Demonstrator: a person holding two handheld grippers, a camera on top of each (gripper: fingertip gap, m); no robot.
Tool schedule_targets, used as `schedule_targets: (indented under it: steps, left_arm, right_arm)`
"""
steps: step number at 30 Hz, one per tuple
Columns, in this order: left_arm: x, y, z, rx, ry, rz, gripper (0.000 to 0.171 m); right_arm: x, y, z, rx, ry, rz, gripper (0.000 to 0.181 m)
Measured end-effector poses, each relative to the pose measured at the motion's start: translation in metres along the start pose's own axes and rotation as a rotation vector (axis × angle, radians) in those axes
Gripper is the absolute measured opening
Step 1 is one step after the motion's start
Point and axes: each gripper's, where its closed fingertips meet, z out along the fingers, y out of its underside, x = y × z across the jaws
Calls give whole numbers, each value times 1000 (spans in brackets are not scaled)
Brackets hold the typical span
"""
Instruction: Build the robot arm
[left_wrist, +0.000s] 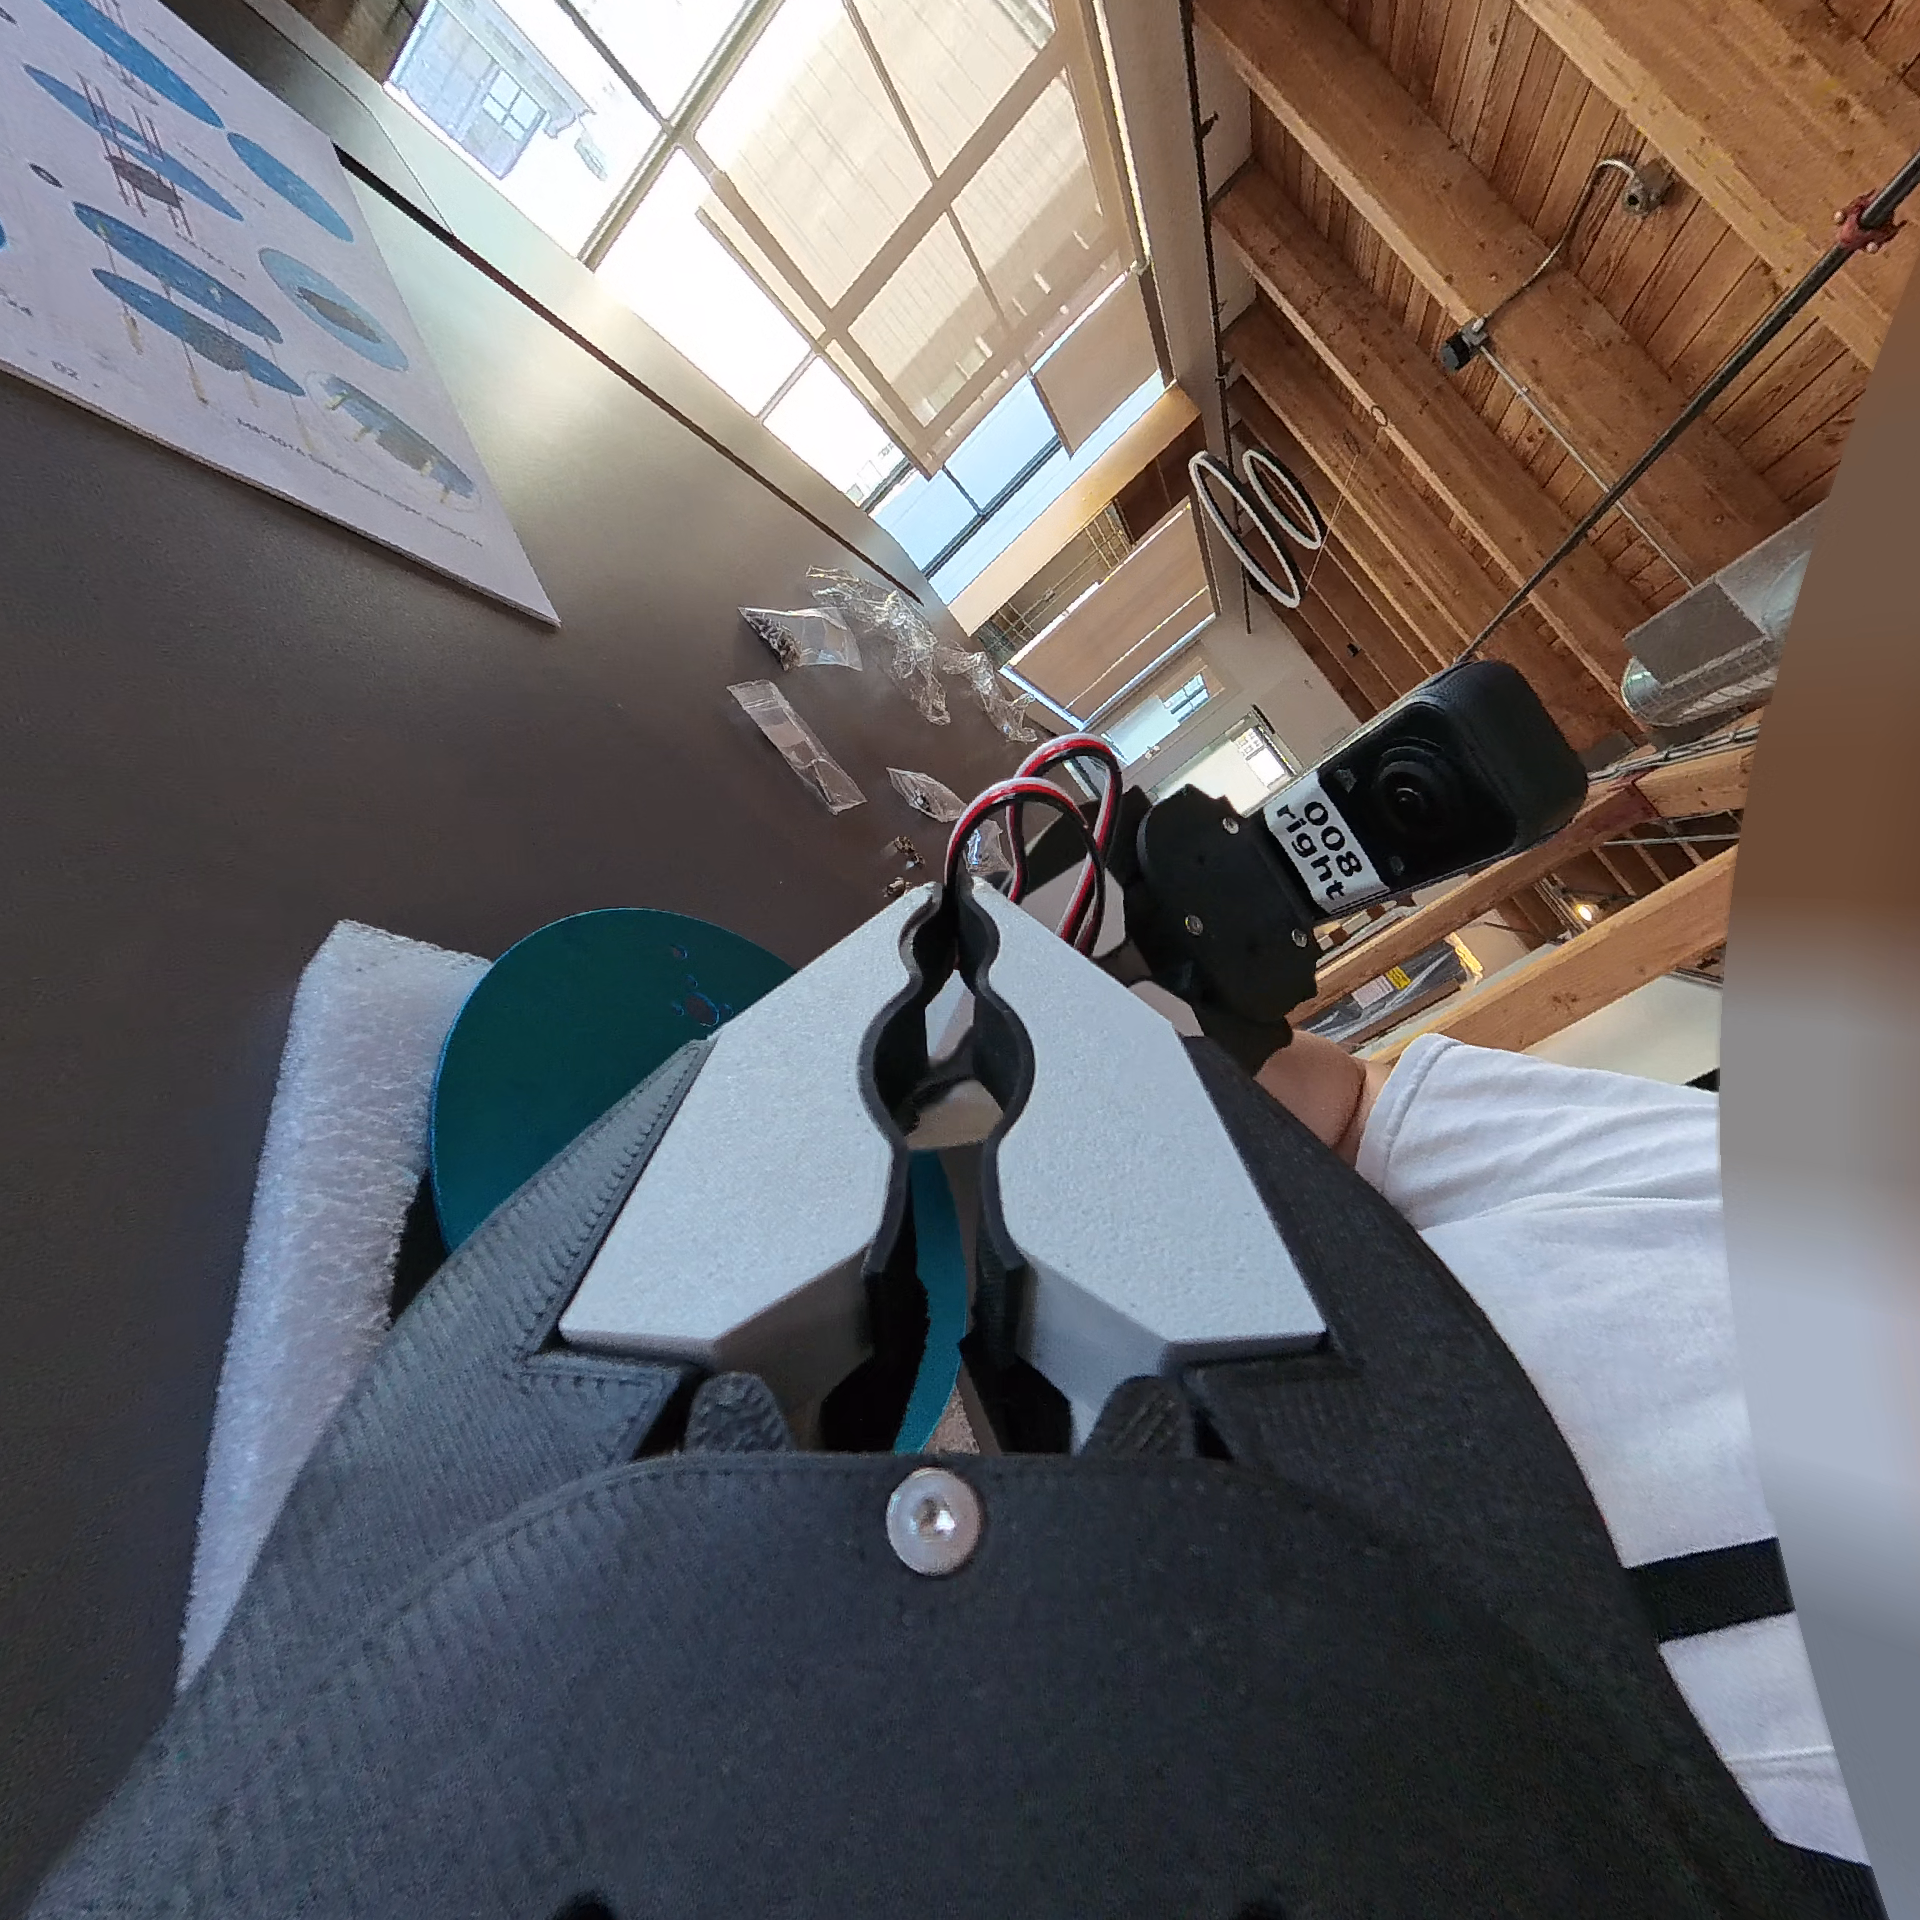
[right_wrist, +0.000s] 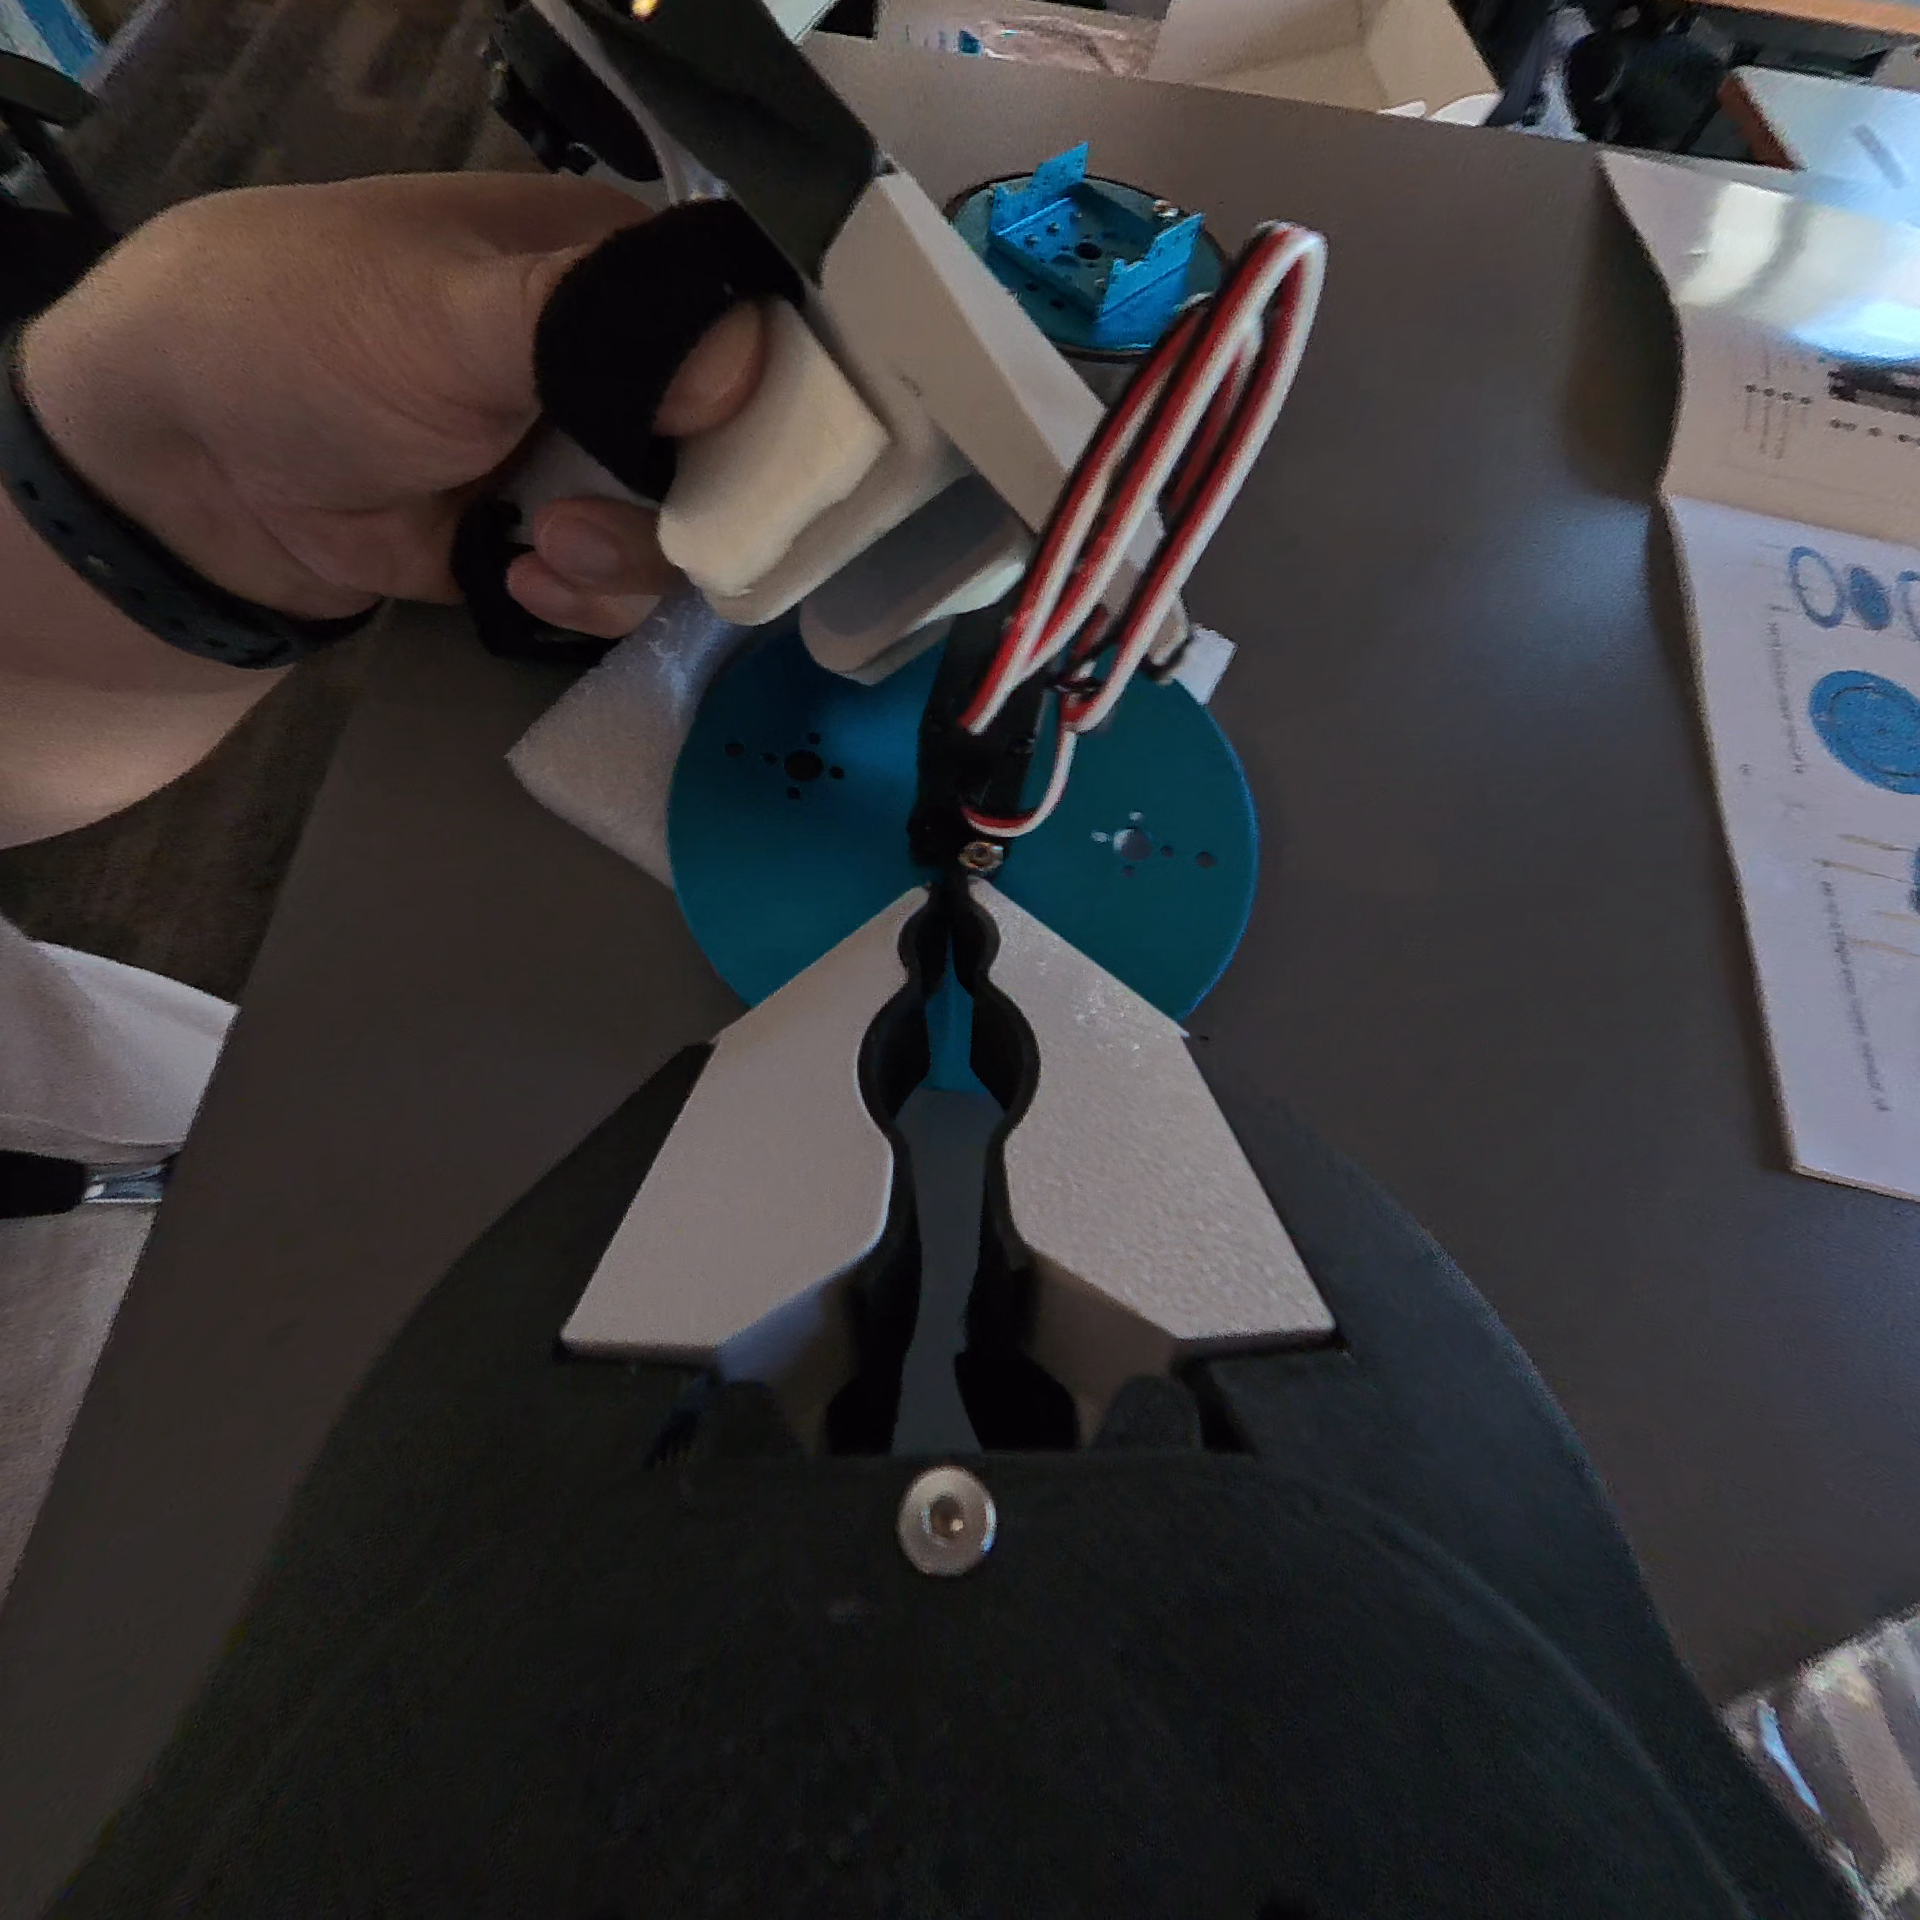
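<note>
My left gripper (left_wrist: 951, 906) is shut on the looped red, white and black wire bundle (left_wrist: 1023, 831) of a black servo. In the right wrist view a hand brings this gripper (right_wrist: 935, 613) in from the upper left, and the servo (right_wrist: 971, 748) stands below it on a blue round plate (right_wrist: 810, 862). My right gripper (right_wrist: 951, 899) is shut, its tips at the servo's foot just short of a small silver nut (right_wrist: 977, 855). I see nothing held between them. The plate (left_wrist: 582, 1039) lies partly on white foam (left_wrist: 312, 1143). The right gripper's camera (left_wrist: 1455, 800) faces my left one.
A blue bracket on a round base (right_wrist: 1091, 260) stands behind the plate. Printed instruction sheets (right_wrist: 1818, 831) lie at the right of the grey table (right_wrist: 1455, 935); one also shows in the left wrist view (left_wrist: 208, 260). Several small clear bags (left_wrist: 810, 717) lie beyond. A person's white sleeve (left_wrist: 1558, 1247) is close. Some 6 cm of space lies between my two pairs of fingers. About 5 cm separates my right fingertips from the plate (left_wrist: 582, 1039).
</note>
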Motion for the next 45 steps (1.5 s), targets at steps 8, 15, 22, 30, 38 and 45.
schedule_targets:
  steps: [8, 15, 22, 30, 38, 45]
  left_arm:
    - [0, 0, 0, 3, 4, -3, 0]
    - [0, 0, 0, -1, 1, 1, 0]
    - [-1, 1, 1, -5, -12, 13, 0]
    - [-1, 0, 0, 1, -4, 2, 0]
    - [0, -1, -1, 5, 8, -13, 0]
    - [2, -1, -2, 12, 31, -26, 0]
  right_arm:
    - [6, -6, 5, 31, -20, -53, 11]
    - [6, -4, 6, 5, -42, 35, 6]
    - [7, -3, 5, -7, 96, 214, 5]
    - [3, -4, 6, 10, 1, 69, 21]
    - [12, -10, -8, 51, -24, 49, 2]
    - [32, -8, -32, 98, 22, 83, 10]
